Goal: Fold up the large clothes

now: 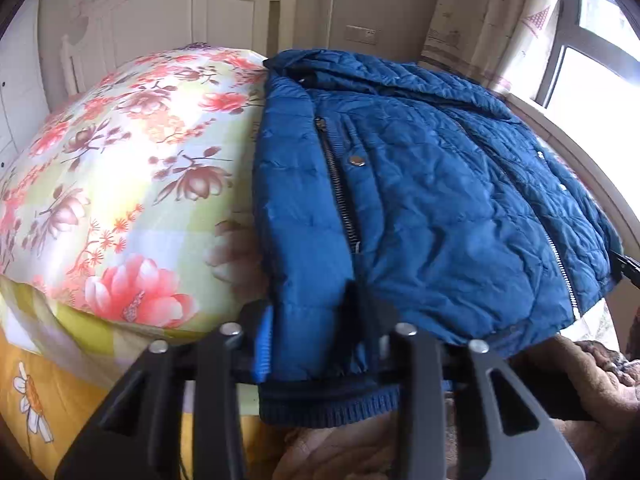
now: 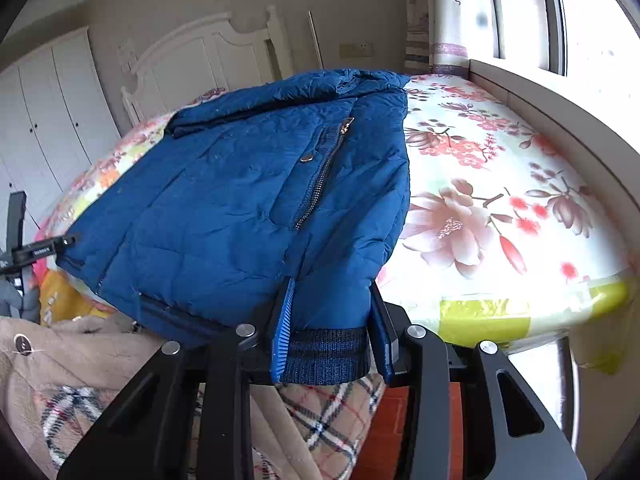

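Note:
A blue quilted jacket (image 1: 420, 184) lies spread on the bed, zipper up, with its knit hem hanging over the near edge. My left gripper (image 1: 320, 316) is shut on the hem at the jacket's left bottom corner, the fabric squeezed between the blue pads (image 1: 264, 344). The right wrist view shows the same jacket (image 2: 240, 200). There my right gripper (image 2: 334, 296) is shut on the right bottom corner, its pads (image 2: 282, 332) pressing on the dark ribbed cuff (image 2: 328, 356). Each view catches the other gripper's tip at the jacket's far corner, the right one (image 1: 628, 266) and the left one (image 2: 40, 248).
A floral bedspread (image 2: 480, 200) covers the bed, with a white headboard (image 1: 180, 12) behind it. A beige plush garment with plaid lining (image 2: 80, 360) lies below the bed's edge. A wardrobe (image 2: 44, 120) stands on the left, a window sill (image 2: 560, 112) and curtain (image 1: 480, 20) on the right.

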